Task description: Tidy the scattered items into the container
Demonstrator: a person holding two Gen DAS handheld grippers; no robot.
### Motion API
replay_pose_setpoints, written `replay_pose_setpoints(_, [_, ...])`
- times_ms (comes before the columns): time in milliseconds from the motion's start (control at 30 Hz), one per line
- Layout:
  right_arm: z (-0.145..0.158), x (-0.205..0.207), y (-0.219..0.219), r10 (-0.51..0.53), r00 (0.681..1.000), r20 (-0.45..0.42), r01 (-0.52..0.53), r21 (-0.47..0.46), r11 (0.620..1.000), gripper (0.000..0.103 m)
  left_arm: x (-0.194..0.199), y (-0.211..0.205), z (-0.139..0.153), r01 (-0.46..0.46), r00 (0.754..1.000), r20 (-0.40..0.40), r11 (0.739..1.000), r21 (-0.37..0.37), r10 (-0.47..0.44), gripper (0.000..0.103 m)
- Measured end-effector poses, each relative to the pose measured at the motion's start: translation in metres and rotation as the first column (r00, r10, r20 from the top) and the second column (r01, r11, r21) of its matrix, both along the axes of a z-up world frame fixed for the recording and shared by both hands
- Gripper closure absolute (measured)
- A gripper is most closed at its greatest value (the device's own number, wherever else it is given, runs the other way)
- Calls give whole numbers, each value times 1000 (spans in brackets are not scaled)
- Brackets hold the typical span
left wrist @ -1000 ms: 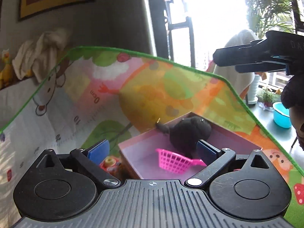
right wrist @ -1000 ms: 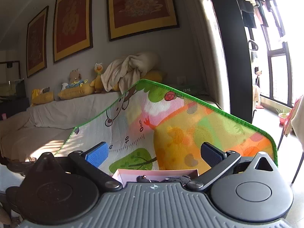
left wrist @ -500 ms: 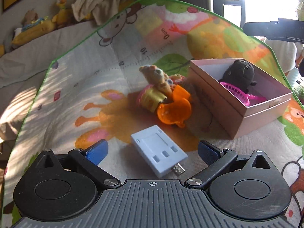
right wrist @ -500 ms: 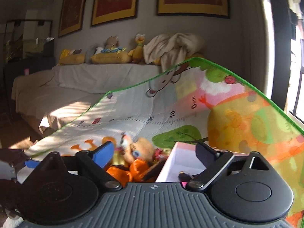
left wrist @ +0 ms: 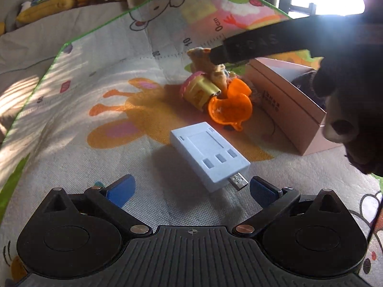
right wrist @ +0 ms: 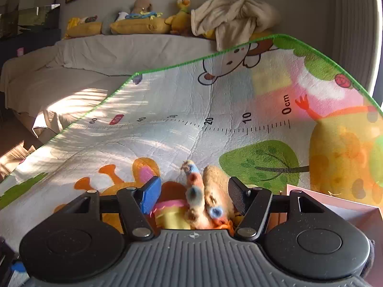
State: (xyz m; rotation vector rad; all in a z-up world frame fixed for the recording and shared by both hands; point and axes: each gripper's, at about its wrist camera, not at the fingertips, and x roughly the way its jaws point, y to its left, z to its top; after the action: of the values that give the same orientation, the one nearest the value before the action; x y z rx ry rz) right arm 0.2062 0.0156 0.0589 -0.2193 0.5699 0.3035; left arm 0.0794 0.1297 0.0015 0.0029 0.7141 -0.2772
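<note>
A white USB card reader lies on the play mat just ahead of my open, empty left gripper. Beyond it sit an orange plastic shell, a yellow and pink toy cup and a small plush bear. The pink cardboard box stands to the right with a dark plush inside. My right gripper is open, its jaws on either side of the plush bear, above the yellow cup. Its finger shows in the left wrist view over the bear.
The colourful play mat covers a bed and rises at the back. Behind it a sofa ledge holds stuffed toys and a crumpled cloth. A corner of the pink box shows at the right.
My left gripper has dropped closer to the card reader. My right gripper has moved down and left over the toy pile, so the bear now sits between its fingers.
</note>
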Motion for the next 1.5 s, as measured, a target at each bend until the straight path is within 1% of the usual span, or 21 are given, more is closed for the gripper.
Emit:
replay_pose_setpoints(100, [-16, 28, 12, -37, 995, -94, 35, -26, 999, 43, -1, -3, -1, 1, 1000, -1, 1000, 16, -1, 0])
replay_pose_setpoints(167, [-27, 35, 11, -43, 985, -170, 42, -11, 999, 60, -1, -5, -1, 2, 1000, -2, 1000, 27, -2, 0])
replay_pose_setpoints(200, [-28, 32, 9, -34, 984, -177, 34, -5, 999, 65, 0, -5, -1, 2, 1000, -2, 1000, 30, -2, 0])
replay_pose_setpoints(267, [-25, 16, 1, 10, 984, -179, -7, 17, 1000, 72, -1, -5, -1, 2, 1000, -2, 1000, 28, -2, 0])
replay_pose_setpoints(400, [-16, -34, -23, 96, 974, -203, -85, 62, 994, 72, -1, -2, 0, 0, 1000, -1, 1000, 8, 0, 0])
replay_pose_setpoints(467, [-11, -61, -41, 128, 967, -219, -107, 105, 989, 76, -1, -1, 1, -1, 1000, -1, 1000, -1, 1, 0])
replay_pose_setpoints(567, [-3, -96, -70, 162, 961, -225, -125, 170, 978, 76, -2, 0, 1, 4, 1000, 0, 1000, -9, -4, 0])
replay_pose_setpoints(700, [-1, -127, -106, 188, 949, -252, -131, 227, 965, 76, -2, 2, 2, 23, 1000, -5, 1000, -12, -23, 0])
replay_pose_setpoints(800, [-11, -149, -125, 202, 941, -271, -144, 218, 965, 74, -3, -4, 2, 45, 999, -12, 998, 33, -44, 0])
replay_pose_setpoints(867, [-19, -166, -132, 192, 947, -257, -152, 169, 974, 65, -5, -10, 1, 55, 998, -17, 995, 88, -54, 0])
replay_pose_setpoints(900, [-23, -173, -135, 181, 953, -244, -151, 136, 979, 55, -6, -12, 1, 55, 998, -17, 993, 104, -53, 0])
replay_pose_setpoints(933, [-26, -179, -138, 169, 959, -229, -148, 110, 983, 47, -7, -13, 1, 50, 999, -19, 993, 105, -48, 0])
replay_pose_setpoints(967, [-29, -186, -143, 154, 965, -212, -139, 83, 987, 42, -8, -12, 1, 47, 999, -24, 994, 100, -45, 0])
replay_pose_setpoints(1033, [-30, -193, -153, 138, 972, -192, -126, 70, 990, 41, -9, -11, 1, 51, 998, -31, 994, 101, -48, 0])
replay_pose_setpoints(1133, [-27, -196, -164, 131, 978, -163, -113, 116, 987, 41, -10, -11, 2, 62, 997, -42, 992, 108, -58, 0])
replay_pose_setpoints(1233, [-21, -199, -165, 145, 984, -100, -130, 146, 981, 41, -10, -9, 5, 85, 995, -65, 991, 101, -79, 0])
replay_pose_setpoints(1300, [-16, -195, -163, 146, 987, -67, -132, 178, 975, 41, -14, -7, 9, 93, 993, -73, 993, 65, -89, 0])
replay_pose_setpoints(1367, [-11, -186, -162, 142, 988, -59, -125, 228, 966, 41, -24, -5, 16, 128, 990, -64, 992, -1, -128, 0])
replay_pose_setpoints(1400, [-9, -182, -161, 139, 988, -59, -121, 244, 962, 41, -32, -8, 21, 170, 984, -48, 985, -27, -172, 0])
replay_pose_setpoints(1433, [-7, -177, -161, 139, 989, -59, -119, 259, 958, 41, -40, -13, 26, 226, 974, -23, 973, -38, -227, 0])
replay_pose_setpoints(1500, [-5, -170, -158, 149, 987, -63, -126, 283, 951, 41, -57, -30, 35, 330, 944, 35, 944, -7, -329, 0])
